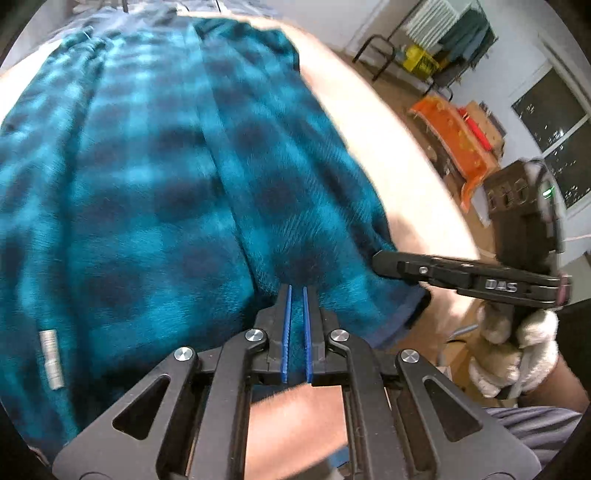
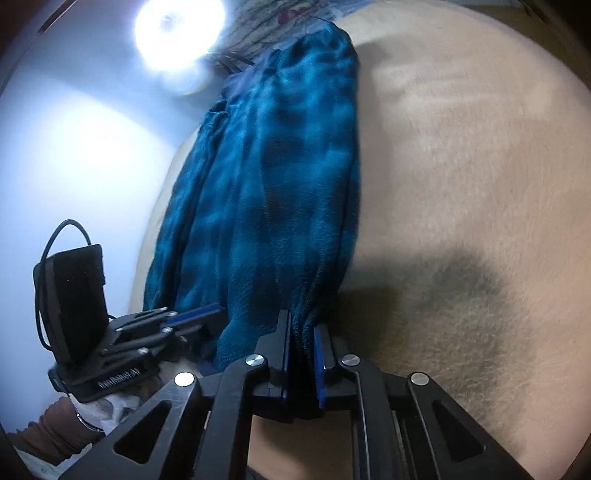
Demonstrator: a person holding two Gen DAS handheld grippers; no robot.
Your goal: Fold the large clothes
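A teal and dark blue plaid fleece garment (image 1: 147, 166) lies lengthwise on a beige fuzzy cover (image 1: 369, 122). My left gripper (image 1: 297, 291) is at its near hem, blue pads shut with a fold of fleece between them. To its right, the right gripper (image 1: 380, 262), held by a white-gloved hand (image 1: 517, 350), meets the garment's right edge. In the right wrist view the garment (image 2: 277, 166) stretches away, and my right gripper (image 2: 303, 325) is shut on a bunched corner of it. The left gripper (image 2: 212, 308) grips the hem at the left.
A white label (image 1: 51, 358) sits on the garment's near left. Beyond the cover's right edge are a wooden floor, an orange cloth (image 1: 450, 136), a black chair (image 1: 376, 51) and a dark window (image 1: 554, 122). A bright lamp (image 2: 179, 33) glares by the wall.
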